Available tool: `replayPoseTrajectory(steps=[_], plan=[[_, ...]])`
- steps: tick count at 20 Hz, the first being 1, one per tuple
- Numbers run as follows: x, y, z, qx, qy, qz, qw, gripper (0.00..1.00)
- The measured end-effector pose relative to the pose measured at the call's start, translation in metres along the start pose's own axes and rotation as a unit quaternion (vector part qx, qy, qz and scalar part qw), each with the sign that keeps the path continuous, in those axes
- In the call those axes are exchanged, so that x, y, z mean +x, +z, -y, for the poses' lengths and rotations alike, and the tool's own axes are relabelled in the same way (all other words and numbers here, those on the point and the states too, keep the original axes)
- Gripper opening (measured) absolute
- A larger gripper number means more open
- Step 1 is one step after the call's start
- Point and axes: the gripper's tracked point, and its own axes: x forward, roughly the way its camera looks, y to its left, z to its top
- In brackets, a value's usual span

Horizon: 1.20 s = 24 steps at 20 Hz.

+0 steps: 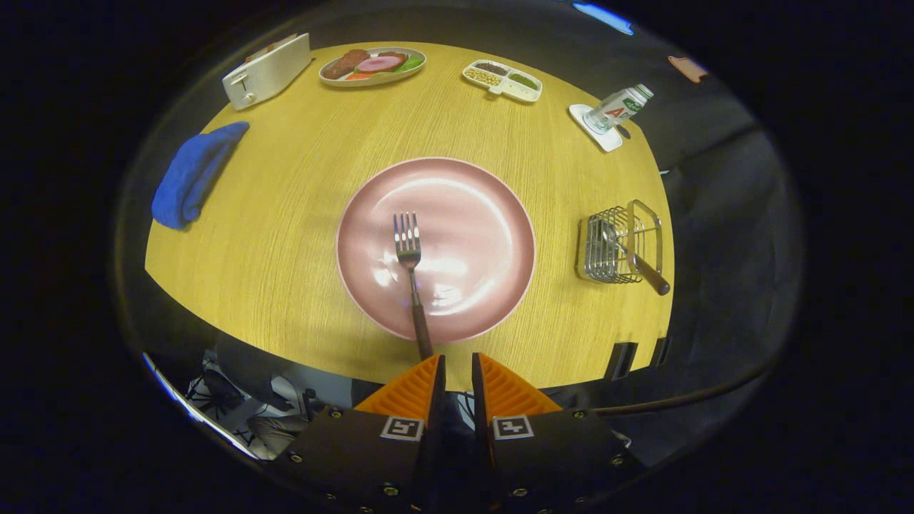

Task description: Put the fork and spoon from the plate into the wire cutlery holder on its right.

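The gripper [457, 368] hung nearly closed, fingers holding nothing; just ahead, a slim steel fork [410, 268] lay on the round glossy pink plate [485, 214]; to its right, the wire cutlery holder [618, 246] held a dark-handled spoon [639, 260]; wood-grain table [285, 214] beyond.

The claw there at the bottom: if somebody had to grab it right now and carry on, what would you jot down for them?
Claw: nearly closed, holding nothing, hovering at the table's near edge, just short of the fork's handle.
Fork: lying on the pink plate, tines pointing away, handle sticking out over the near rim toward the claw.
Wire cutlery holder: right of the plate, with one dark-handled utensil already in it, apparently the spoon.
Done: spoon, it seems.
Left: grip the fork by its handle and drop it into the holder.
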Motion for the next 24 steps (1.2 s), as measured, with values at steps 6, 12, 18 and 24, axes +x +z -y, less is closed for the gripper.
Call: replayPoseTrajectory(steps=[6,12,18,24], plan=[[0.021,-0.014,-0.015,-0.003,0.024,-0.019,1.0,0.22],[0.039,-0.023,-0.024,-0.014,0.038,-0.037,0.998,0.22],[0.051,-0.029,-0.024,-0.017,0.038,-0.053,0.998,0.22],[0.048,-0.026,-0.025,-0.016,0.032,-0.043,0.998,0.09]])
